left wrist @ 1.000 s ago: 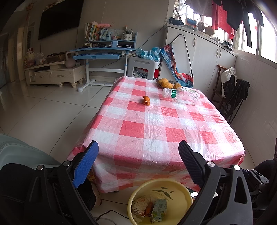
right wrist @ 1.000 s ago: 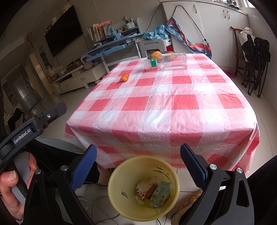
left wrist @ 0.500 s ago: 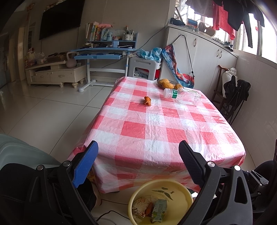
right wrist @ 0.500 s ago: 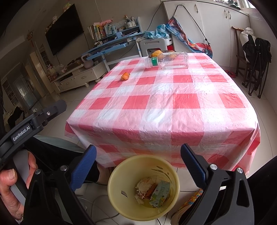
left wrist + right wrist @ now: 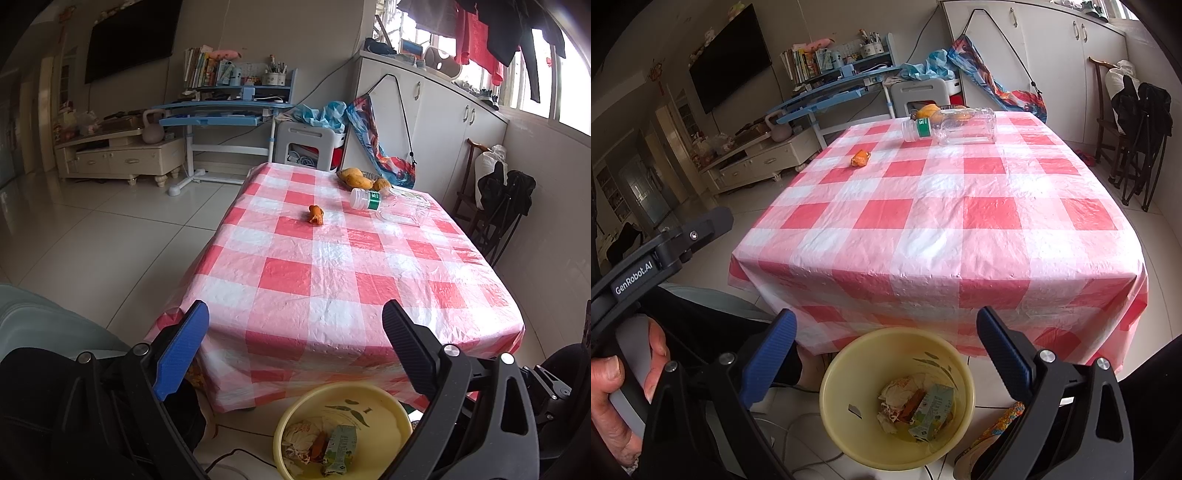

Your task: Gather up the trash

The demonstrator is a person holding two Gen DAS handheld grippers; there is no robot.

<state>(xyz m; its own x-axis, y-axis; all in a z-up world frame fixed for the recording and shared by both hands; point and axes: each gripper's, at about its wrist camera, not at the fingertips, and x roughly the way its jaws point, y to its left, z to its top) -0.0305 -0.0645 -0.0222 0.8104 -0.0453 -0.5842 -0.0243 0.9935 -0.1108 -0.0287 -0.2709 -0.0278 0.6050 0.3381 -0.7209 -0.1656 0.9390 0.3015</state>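
A yellow trash bin stands on the floor at the near end of the table and holds crumpled paper and a green carton; its rim also shows in the left wrist view. On the red-and-white checked tablecloth lie a small orange scrap and an empty clear plastic bottle on its side. My left gripper is open above the table's near edge. My right gripper hangs open over the bin. Neither holds anything.
Yellow fruit lies at the table's far end beside the bottle. A folding chair with dark bags stands to the right, white cabinets behind it. A blue desk and a white stool stand beyond the table. A hand holds the left gripper's handle.
Both grippers have risen and tilted very slightly, and the table sits a little lower in view. Nothing was picked up or let go.
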